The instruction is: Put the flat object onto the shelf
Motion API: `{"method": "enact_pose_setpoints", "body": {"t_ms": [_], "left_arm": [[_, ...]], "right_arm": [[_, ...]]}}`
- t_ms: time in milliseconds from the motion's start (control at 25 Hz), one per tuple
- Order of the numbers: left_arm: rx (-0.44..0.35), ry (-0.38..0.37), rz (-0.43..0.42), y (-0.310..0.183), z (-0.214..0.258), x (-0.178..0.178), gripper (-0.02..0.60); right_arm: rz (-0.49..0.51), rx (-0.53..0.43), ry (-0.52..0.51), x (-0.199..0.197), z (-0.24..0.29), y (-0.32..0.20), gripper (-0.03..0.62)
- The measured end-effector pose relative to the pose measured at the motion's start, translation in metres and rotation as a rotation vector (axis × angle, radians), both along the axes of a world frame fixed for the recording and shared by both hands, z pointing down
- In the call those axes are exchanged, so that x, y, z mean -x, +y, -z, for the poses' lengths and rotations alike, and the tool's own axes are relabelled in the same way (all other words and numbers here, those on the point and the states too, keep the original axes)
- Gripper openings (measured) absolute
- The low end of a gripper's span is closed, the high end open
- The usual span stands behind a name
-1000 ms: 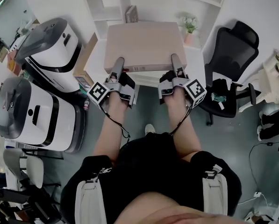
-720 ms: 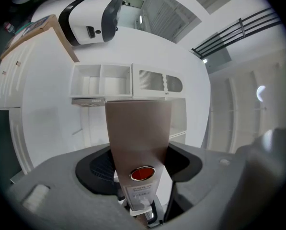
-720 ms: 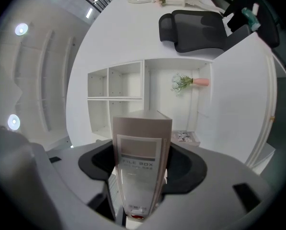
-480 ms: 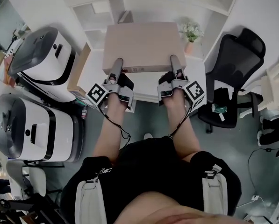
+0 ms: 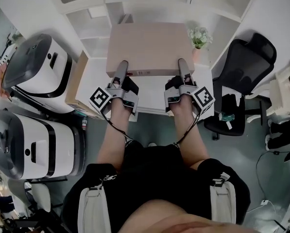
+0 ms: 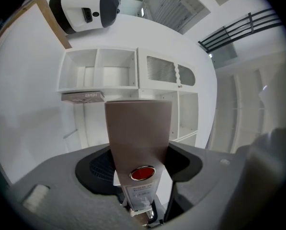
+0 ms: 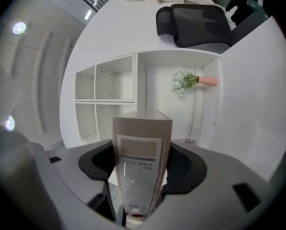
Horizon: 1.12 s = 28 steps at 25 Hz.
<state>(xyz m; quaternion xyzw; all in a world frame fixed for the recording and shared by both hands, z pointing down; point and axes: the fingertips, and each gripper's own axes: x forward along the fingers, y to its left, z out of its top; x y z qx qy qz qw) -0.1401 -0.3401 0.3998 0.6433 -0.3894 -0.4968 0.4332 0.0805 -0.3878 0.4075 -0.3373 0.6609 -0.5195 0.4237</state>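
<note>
Both arms are reaching straight out in front of me, forearms roughly parallel. The left gripper (image 5: 121,68) and right gripper (image 5: 182,66) are sitting side by side, marker cubes facing up at the head camera.

I'm holding the flat beige file box (image 5: 149,45) by its near edge, left gripper close to the left corner and right gripper close to the right corner. From above, one jaw of each is lying along the top face of the box. In both gripper views the box is filling the gap between the jaws, so both are clamping down on it, jaws standing fairly wide because of its thickness.

The box is hanging about level, up off any surface, right in front of the white shelf unit (image 5: 98,18). Its far edge is pointing at the open compartments, and it isn't resting on a shelf board yet.

A small potted plant (image 5: 198,35) is sitting just past the box's right far corner, with a black office chair (image 5: 242,57) further right.
</note>
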Motion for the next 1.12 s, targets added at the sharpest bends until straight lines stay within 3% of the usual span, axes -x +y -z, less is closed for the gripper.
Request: {"method": "enact_pose_setpoints", "body": {"t_ms": [560,1120], "left_arm": [[-0.028,-0.018,-0.158,-0.073,0.015,0.028,0.288],[-0.111,-0.041,-0.172,-0.086,0.052,0.045,0.290]], "right_arm": [[-0.136,-0.025,0.003,0.025,0.013,-0.042,0.279],[-0.138,-0.129,-0.004,0.042,0.054,-0.056,0.279]]}}
